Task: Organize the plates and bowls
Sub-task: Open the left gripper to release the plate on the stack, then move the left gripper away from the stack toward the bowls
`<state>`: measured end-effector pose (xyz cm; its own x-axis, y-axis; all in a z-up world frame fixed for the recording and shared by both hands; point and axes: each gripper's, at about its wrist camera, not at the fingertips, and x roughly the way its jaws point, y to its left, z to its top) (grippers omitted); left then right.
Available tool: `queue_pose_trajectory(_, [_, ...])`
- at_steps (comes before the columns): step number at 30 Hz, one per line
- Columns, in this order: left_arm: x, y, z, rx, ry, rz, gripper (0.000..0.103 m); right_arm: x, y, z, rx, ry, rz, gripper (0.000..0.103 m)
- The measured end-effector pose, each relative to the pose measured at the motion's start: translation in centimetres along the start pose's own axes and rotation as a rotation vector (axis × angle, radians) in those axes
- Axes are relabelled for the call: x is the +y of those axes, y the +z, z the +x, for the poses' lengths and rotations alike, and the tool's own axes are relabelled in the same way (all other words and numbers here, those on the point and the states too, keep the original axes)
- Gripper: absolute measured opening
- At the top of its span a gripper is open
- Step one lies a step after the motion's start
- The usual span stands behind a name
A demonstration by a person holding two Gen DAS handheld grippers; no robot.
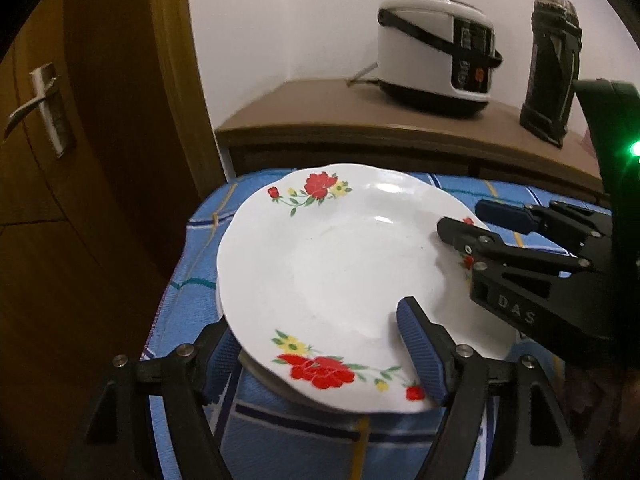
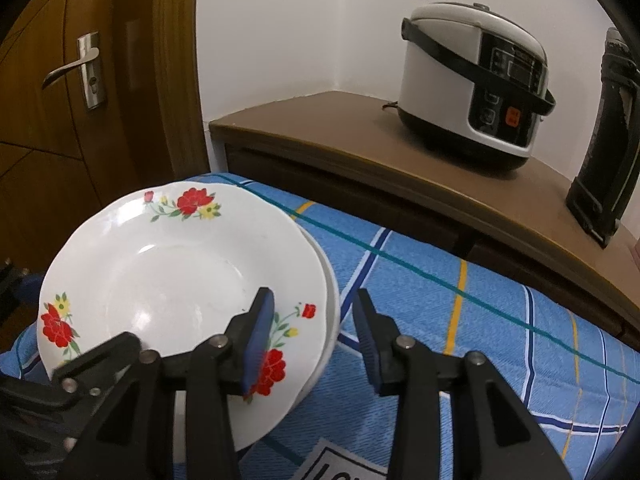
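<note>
Your blue checked cloth [image 2: 440, 320] covers the surface in front of a brown bench [image 2: 400, 152] carrying a rice cooker [image 2: 476, 84] and a dark flask [image 1: 552, 68]. The floral plate [image 1: 332, 280] sits on the cloth's left end. Only your right view shows a second plate [image 2: 330, 300] stacked beneath it. Your left gripper [image 1: 320, 360] has its jaws spread astride the near rim. Your right gripper [image 2: 312, 344] is spread across the right rim.
</note>
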<state>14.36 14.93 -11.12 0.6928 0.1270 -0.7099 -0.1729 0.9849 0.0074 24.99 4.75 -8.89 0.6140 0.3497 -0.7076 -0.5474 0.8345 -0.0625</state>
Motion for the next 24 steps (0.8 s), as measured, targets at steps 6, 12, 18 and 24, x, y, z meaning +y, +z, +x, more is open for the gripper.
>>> queue_pose_trajectory(6, [3.2, 0.1, 0.4, 0.143, -0.067, -0.109, 0.078, -0.3, 0.0, 0.1, 0.01, 0.018, 0.014, 0.041])
queue_pose_trajectory(12, [4.7, -1.4, -0.3, 0.099, -0.083, -0.186, 0.078, -0.7, -0.1, -0.7, -0.034, 0.041, 0.036, 0.049])
queue_pose_trajectory(18, [3.2, -1.9, -2.2, -0.009, -0.048, -0.148, 0.078, -0.7, -0.1, -2.0, -0.106, 0.028, 0.039, 0.061])
queue_pose_trajectory(24, [1.2, -1.5, -3.8, -0.088, 0.041, -0.05, 0.078, -1.1, -0.1, -4.3, -0.218, -0.017, 0.057, 0.062])
